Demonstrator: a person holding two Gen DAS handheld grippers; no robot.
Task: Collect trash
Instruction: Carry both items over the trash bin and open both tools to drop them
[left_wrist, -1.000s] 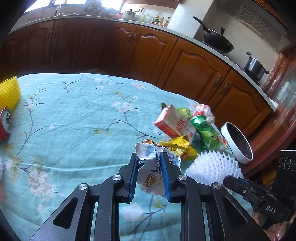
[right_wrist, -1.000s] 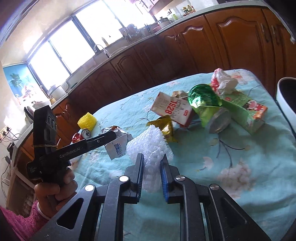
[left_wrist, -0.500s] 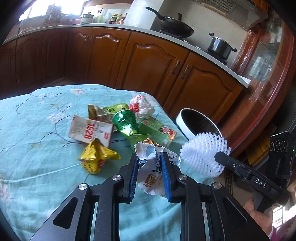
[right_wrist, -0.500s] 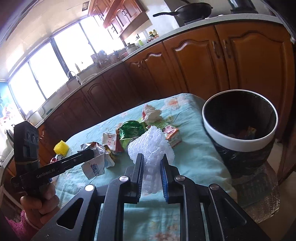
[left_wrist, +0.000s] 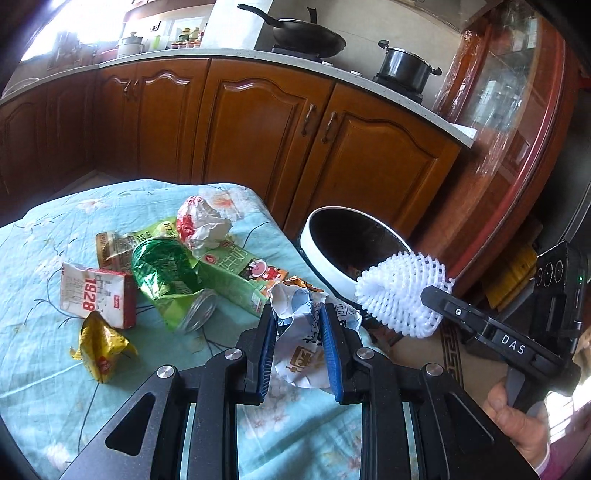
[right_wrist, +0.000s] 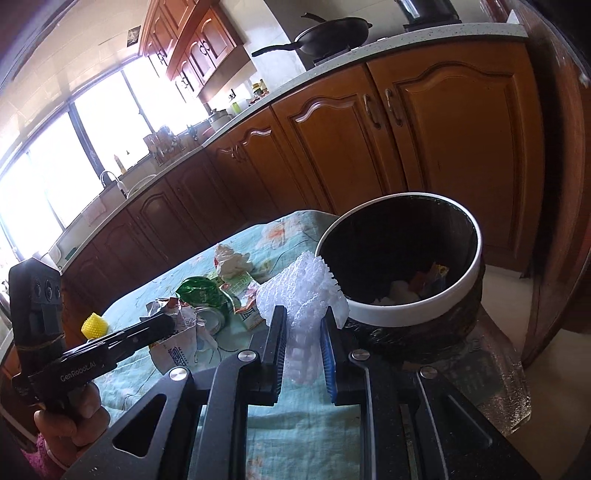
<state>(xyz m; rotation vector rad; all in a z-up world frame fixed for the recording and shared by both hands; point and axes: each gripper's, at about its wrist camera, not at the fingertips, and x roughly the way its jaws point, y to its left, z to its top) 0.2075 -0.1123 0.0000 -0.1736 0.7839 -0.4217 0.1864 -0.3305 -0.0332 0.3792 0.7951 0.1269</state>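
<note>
My left gripper is shut on a crumpled white wrapper, held above the table's right edge. My right gripper is shut on a white foam fruit net, held next to the white rim of the black trash bin. The net and bin also show in the left wrist view, and the wrapper in the right wrist view. The bin holds some trash at its bottom.
On the teal floral tablecloth lie a green foil bag, a "1928" carton, a yellow wrapper, a green drink box and a crumpled red-white paper. A yellow foam net lies far left. Wooden cabinets stand behind.
Both grippers have swung right toward the bin with their loads still held. The bin looks nearer and larger in the right wrist view.
</note>
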